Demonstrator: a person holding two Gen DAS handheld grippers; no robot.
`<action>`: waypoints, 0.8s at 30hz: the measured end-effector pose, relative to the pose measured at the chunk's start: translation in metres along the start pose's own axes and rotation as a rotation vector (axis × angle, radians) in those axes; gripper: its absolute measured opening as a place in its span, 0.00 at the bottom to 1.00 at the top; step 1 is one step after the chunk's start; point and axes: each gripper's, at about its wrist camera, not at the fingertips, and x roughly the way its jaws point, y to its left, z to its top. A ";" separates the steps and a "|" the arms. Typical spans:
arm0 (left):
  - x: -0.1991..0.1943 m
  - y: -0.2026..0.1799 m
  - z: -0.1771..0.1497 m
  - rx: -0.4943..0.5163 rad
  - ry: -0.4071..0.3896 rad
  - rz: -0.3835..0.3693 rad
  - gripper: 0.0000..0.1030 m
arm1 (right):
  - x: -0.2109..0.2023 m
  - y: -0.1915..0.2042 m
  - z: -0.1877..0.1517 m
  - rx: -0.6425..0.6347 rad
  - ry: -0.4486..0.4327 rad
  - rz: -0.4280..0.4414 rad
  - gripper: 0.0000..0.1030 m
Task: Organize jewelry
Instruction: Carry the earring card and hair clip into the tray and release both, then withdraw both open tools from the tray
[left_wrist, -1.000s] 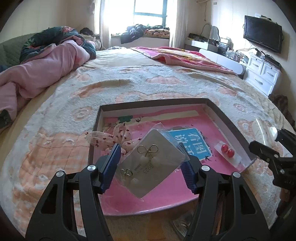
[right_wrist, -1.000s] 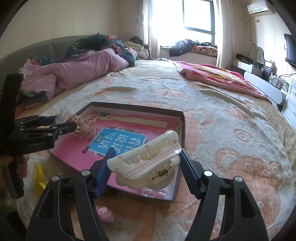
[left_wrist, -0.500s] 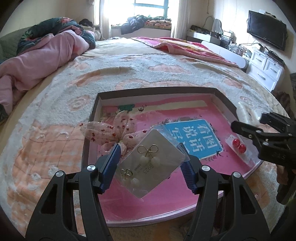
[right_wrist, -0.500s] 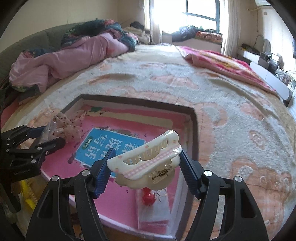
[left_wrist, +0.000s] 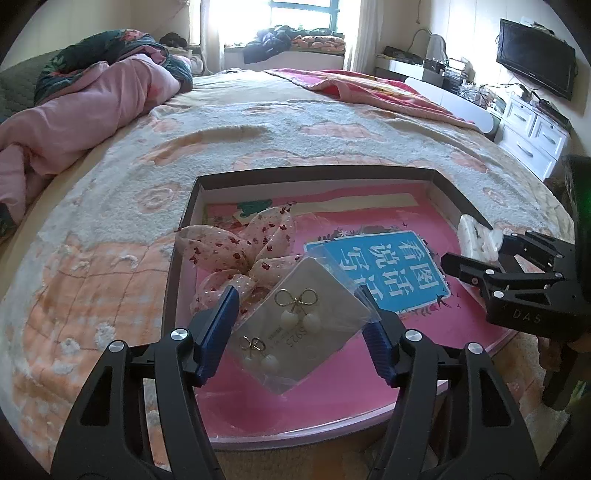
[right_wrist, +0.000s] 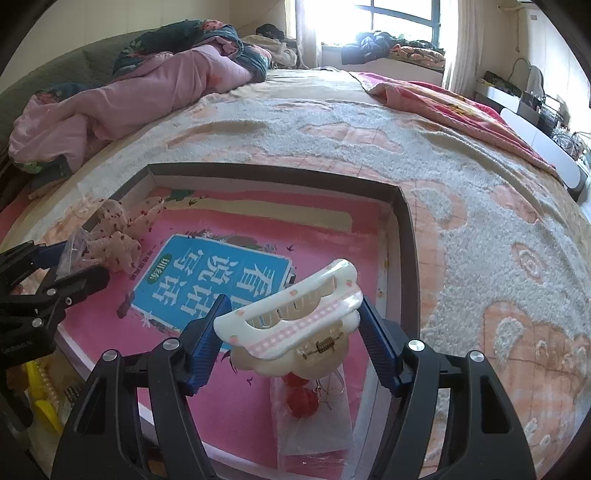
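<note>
My left gripper (left_wrist: 301, 326) is shut on a clear bag with a card of pearl bow earrings (left_wrist: 301, 325), held above the near left of the open pink-lined box (left_wrist: 314, 173). My right gripper (right_wrist: 290, 328) is shut on a cream hair claw clip (right_wrist: 291, 317), held above the box's (right_wrist: 402, 236) near right corner. A bag with red bead earrings (right_wrist: 306, 402) lies in the box under the clip. A spotted fabric bow (left_wrist: 247, 251) lies at the box's left side. The right gripper also shows in the left wrist view (left_wrist: 480, 258).
The box sits on a bed with a peach and white fleece blanket (left_wrist: 258, 122). A pink duvet (left_wrist: 74, 103) is heaped at the far left. Yellow items and beads (right_wrist: 44, 395) lie outside the box's near left. A white cabinet and TV (left_wrist: 535, 62) stand at the right.
Both grippers have moved forward over the box with their items still held. The right gripper with the clip has come in over the box's right side, above the red bead earrings.
</note>
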 end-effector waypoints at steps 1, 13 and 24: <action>0.000 0.000 0.000 0.000 0.000 -0.001 0.54 | -0.001 -0.002 -0.001 0.009 -0.005 0.003 0.67; -0.008 0.001 0.000 -0.010 -0.020 0.007 0.71 | -0.038 -0.017 -0.013 0.088 -0.093 0.036 0.86; -0.031 0.001 0.003 -0.023 -0.092 0.022 0.89 | -0.078 -0.012 -0.025 0.066 -0.218 -0.017 0.91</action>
